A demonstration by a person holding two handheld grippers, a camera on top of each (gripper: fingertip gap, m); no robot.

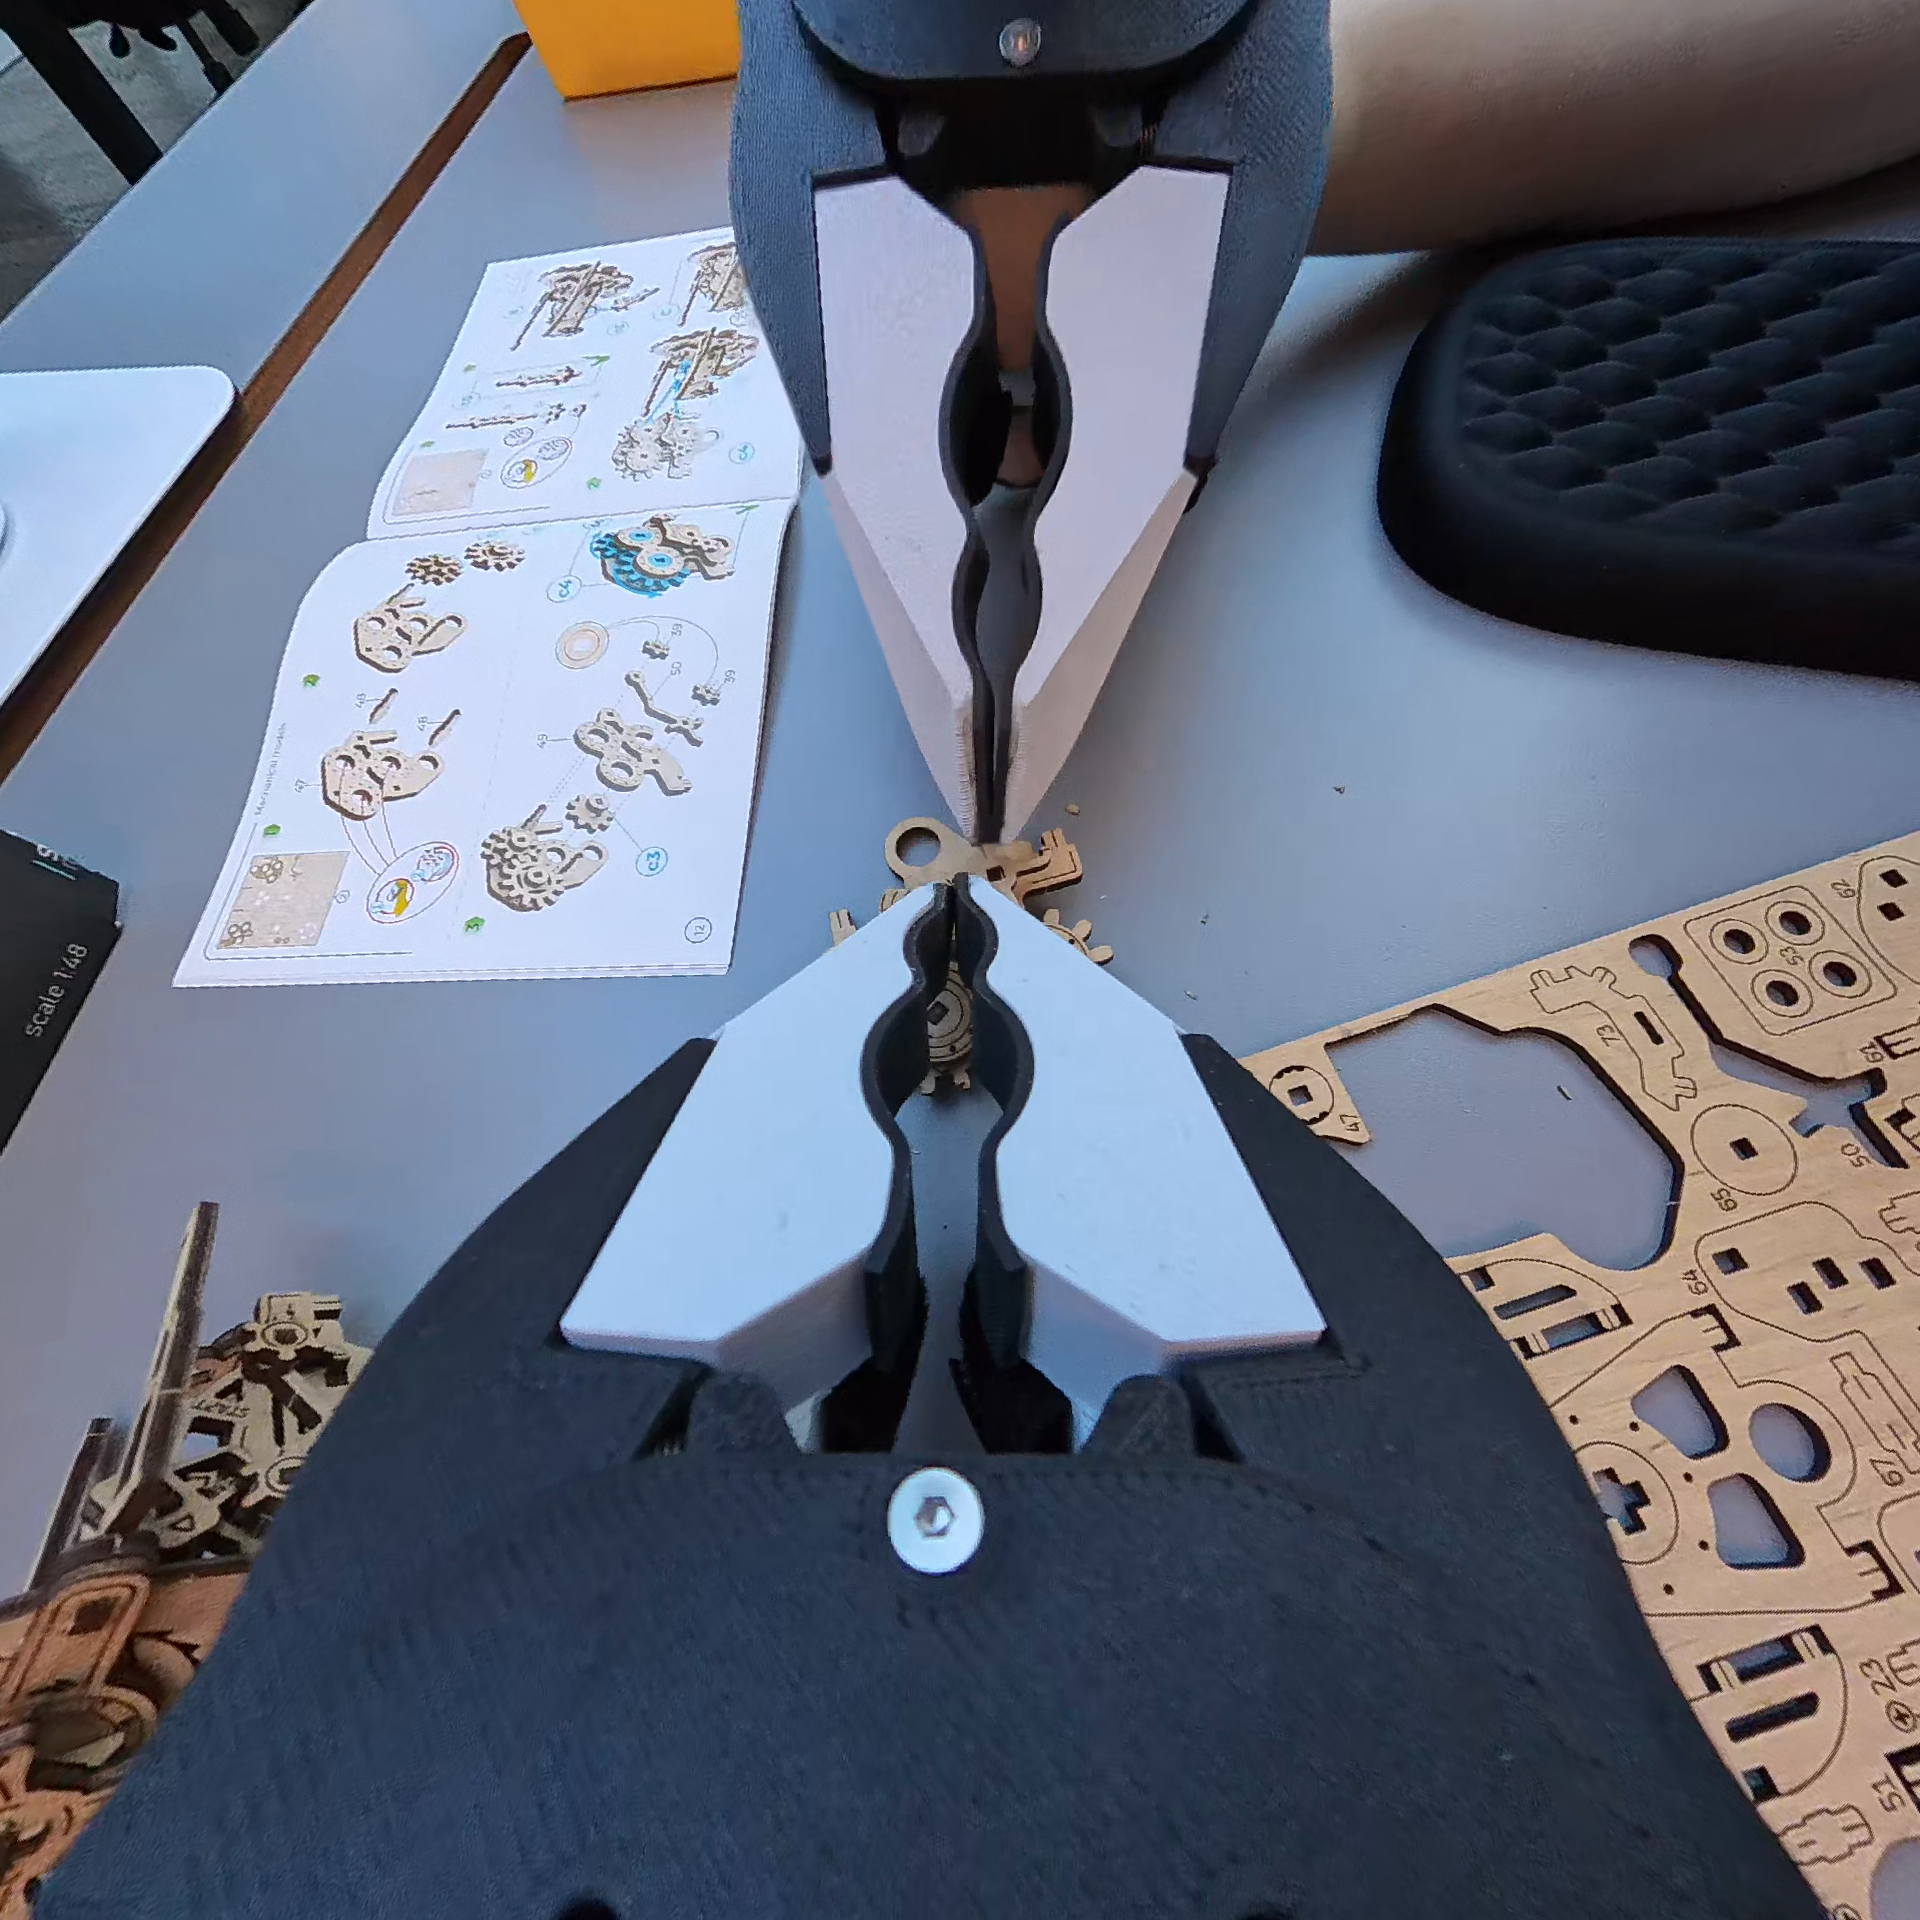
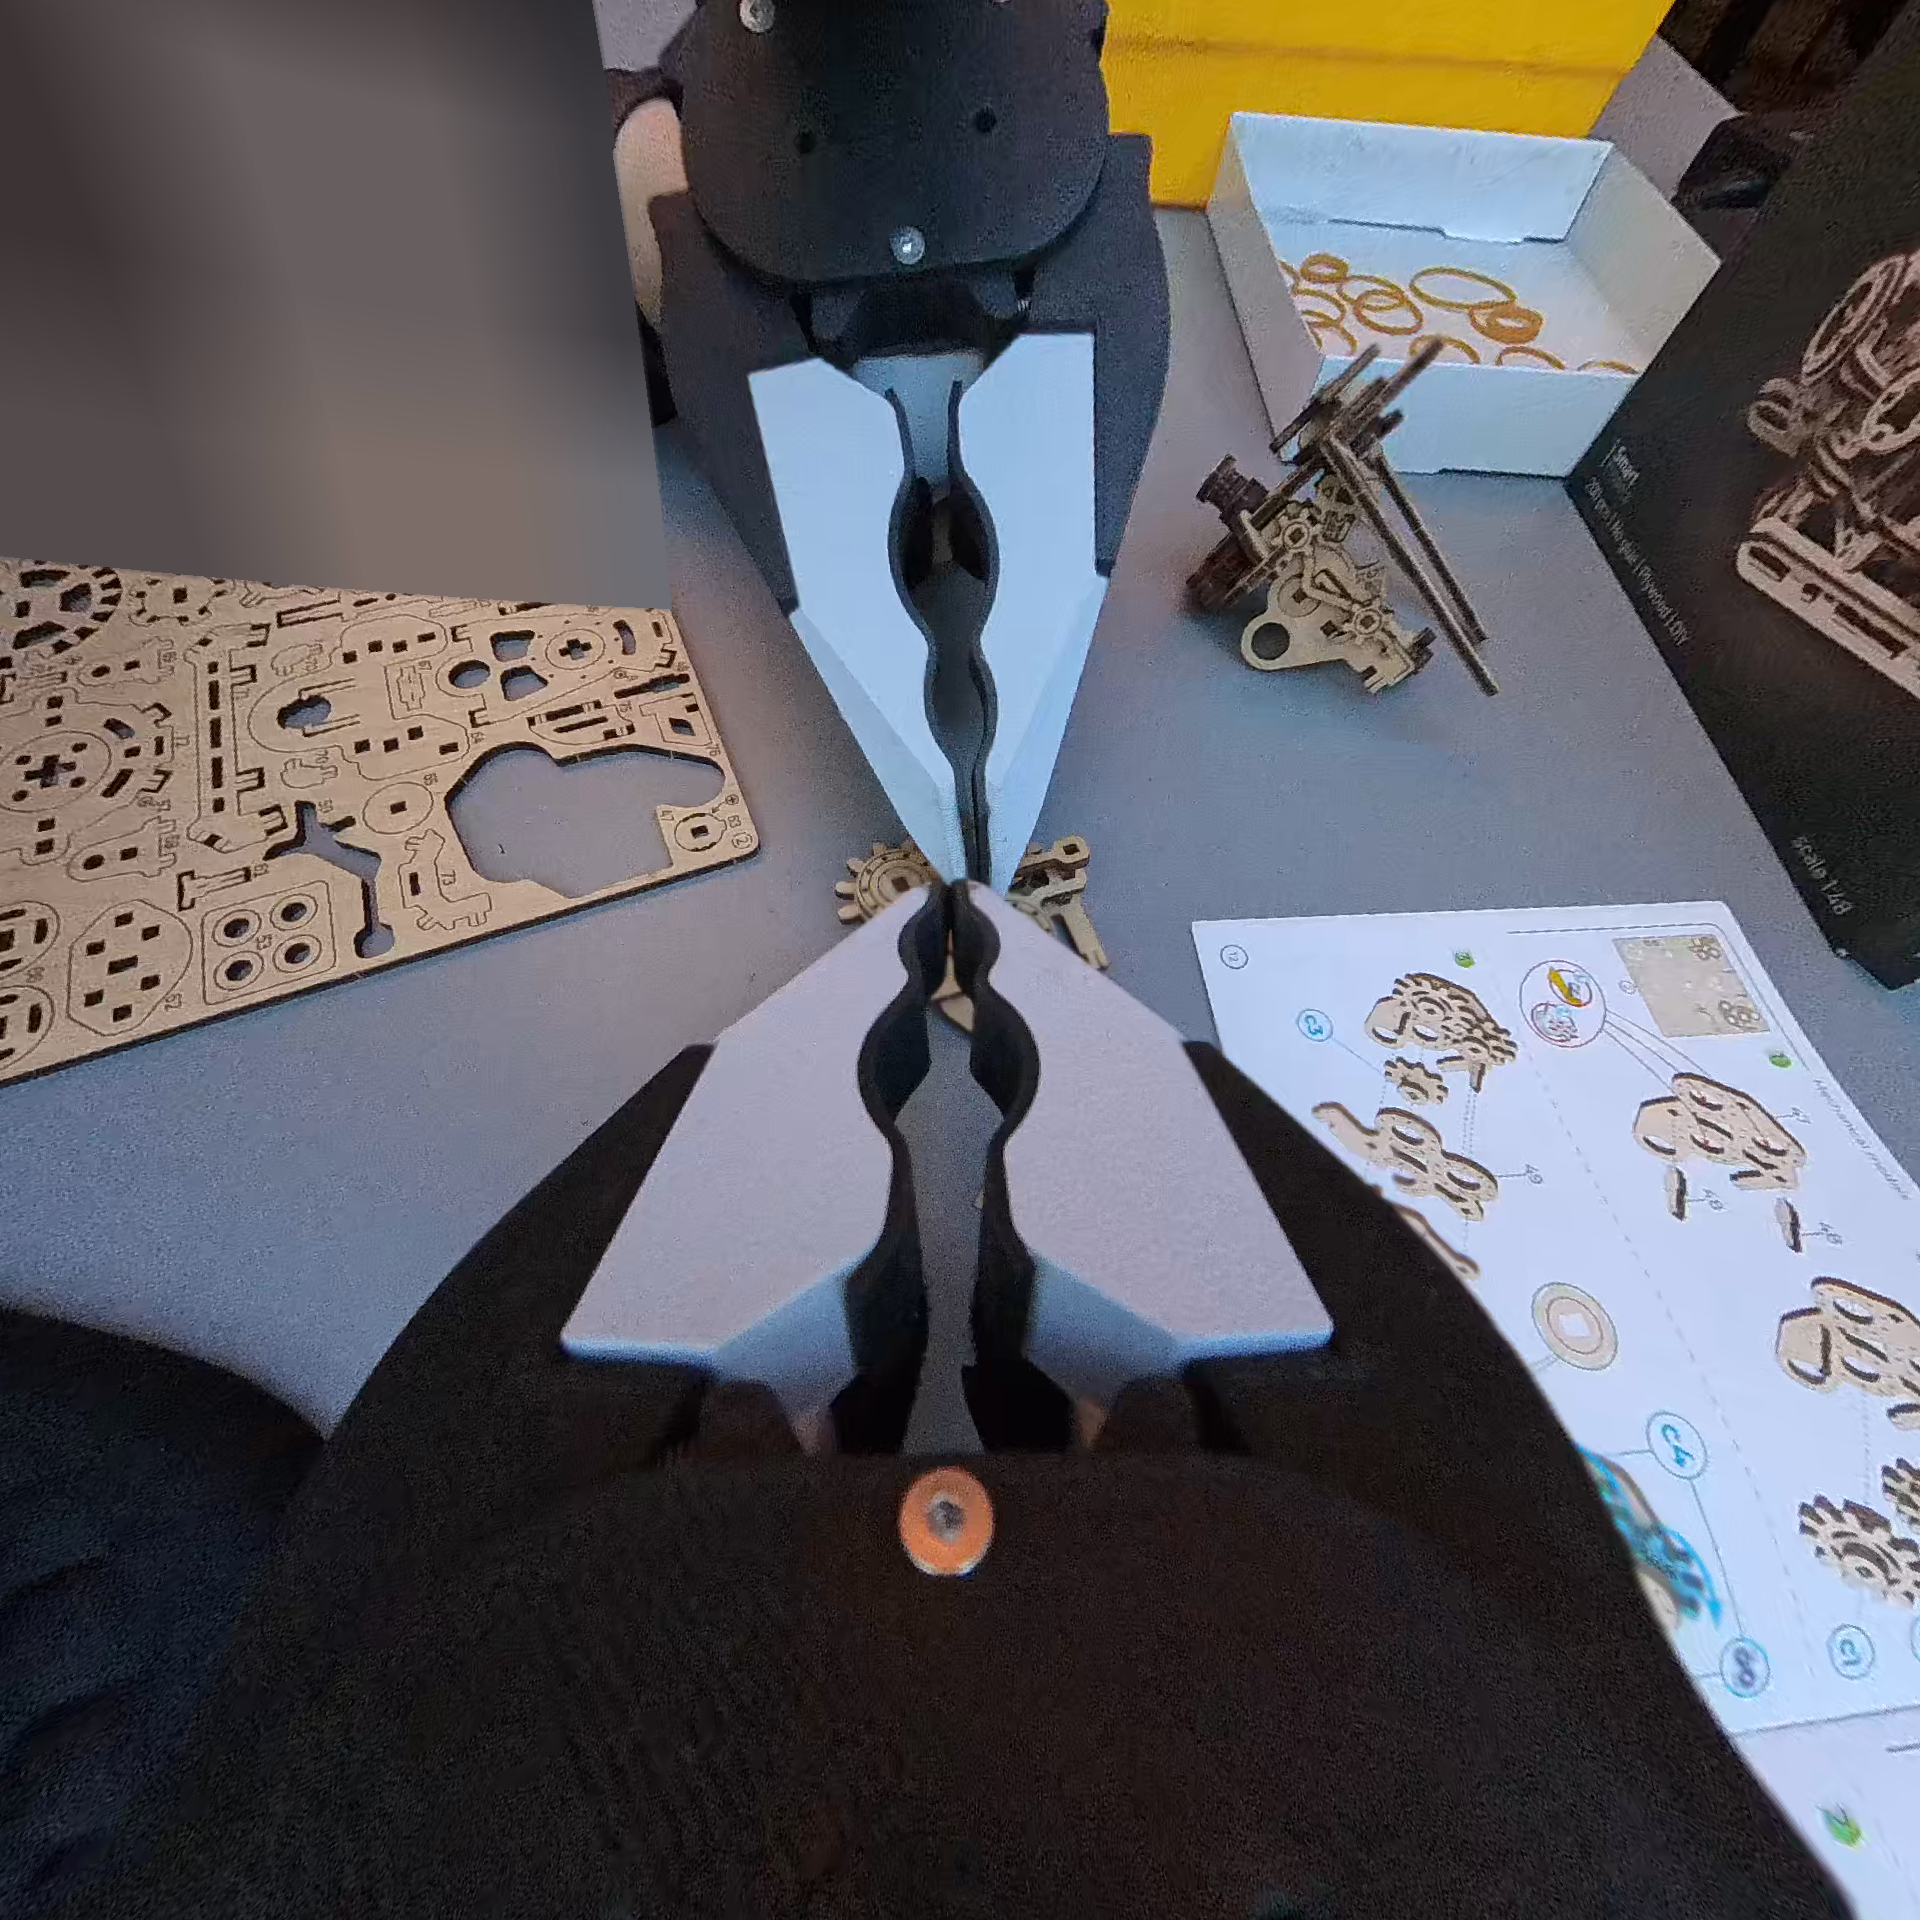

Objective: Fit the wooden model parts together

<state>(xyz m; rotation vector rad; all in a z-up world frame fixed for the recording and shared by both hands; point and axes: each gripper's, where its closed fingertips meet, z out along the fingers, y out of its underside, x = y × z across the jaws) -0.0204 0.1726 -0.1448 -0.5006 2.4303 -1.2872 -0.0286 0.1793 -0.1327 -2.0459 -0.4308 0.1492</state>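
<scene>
A small wooden gear assembly (image 1: 1029, 862) lies just above the grey table between both grippers, which meet tip to tip. My left gripper (image 1: 956, 894) is shut on one side of it; a thin wooden plate (image 1: 948, 1029) shows edge-on between its jaws. My right gripper (image 1: 987, 826) comes in from the far side and is shut on the other side. In the right wrist view my right gripper (image 2: 956, 891) clamps the assembly (image 2: 1060, 873), a cogged wheel (image 2: 883, 883) sticks out to the left, and the left gripper (image 2: 977, 857) faces it. The joint itself is hidden by the fingertips.
A plywood parts sheet (image 1: 1662, 1351) (image 2: 312, 810) lies beside the grippers. An open instruction booklet (image 1: 520, 727) (image 2: 1610, 1247) lies on the other side. A partly built model (image 2: 1330, 561) (image 1: 135, 1507), a white box of rubber bands (image 2: 1455, 416), a black product box (image 2: 1818, 623), and a black honeycomb pad (image 1: 1662, 447) ring the work area.
</scene>
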